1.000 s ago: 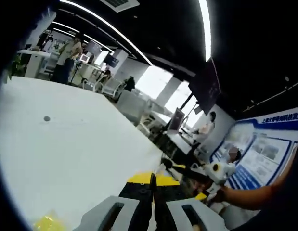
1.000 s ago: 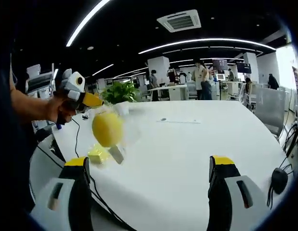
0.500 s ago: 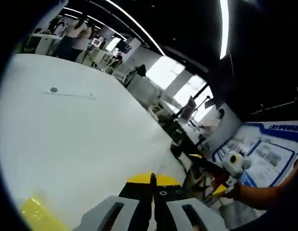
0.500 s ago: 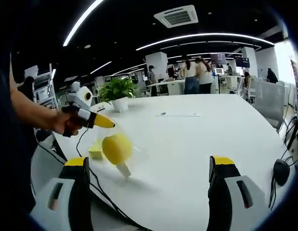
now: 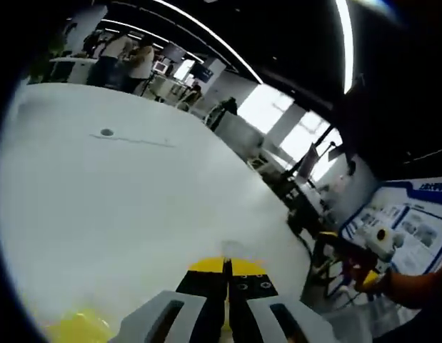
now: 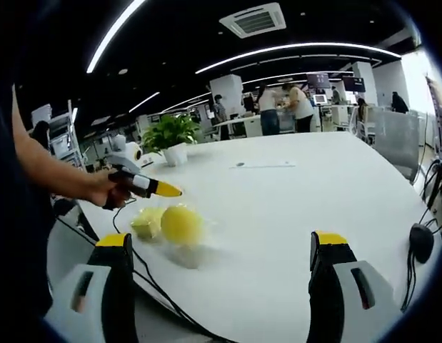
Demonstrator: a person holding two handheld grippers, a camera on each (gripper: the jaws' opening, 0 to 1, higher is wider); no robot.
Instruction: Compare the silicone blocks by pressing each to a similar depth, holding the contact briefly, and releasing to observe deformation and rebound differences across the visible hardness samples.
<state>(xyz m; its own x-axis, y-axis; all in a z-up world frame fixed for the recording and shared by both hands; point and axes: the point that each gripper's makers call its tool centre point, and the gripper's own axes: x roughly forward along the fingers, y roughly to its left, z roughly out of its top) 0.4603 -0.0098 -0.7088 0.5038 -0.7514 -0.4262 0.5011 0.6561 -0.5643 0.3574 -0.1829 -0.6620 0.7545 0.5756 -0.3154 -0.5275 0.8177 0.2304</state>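
On white table (image 6: pixel 292 207): yellow silicone blocks (image 6: pixel 179 225); left hand-held gripper (image 5: pixel 225 266) closed, right (image 6: pixel 221 246) agape.

Potted plant (image 6: pixel 169 136) on white table (image 6: pixel 292 207)

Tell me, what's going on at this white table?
A person holds a hand-held gripper in each hand over a white table. The left hand-held gripper, jaws shut, points at a yellow ball and a yellow-green block lying side by side. The right hand-held gripper waits open, holding nothing.
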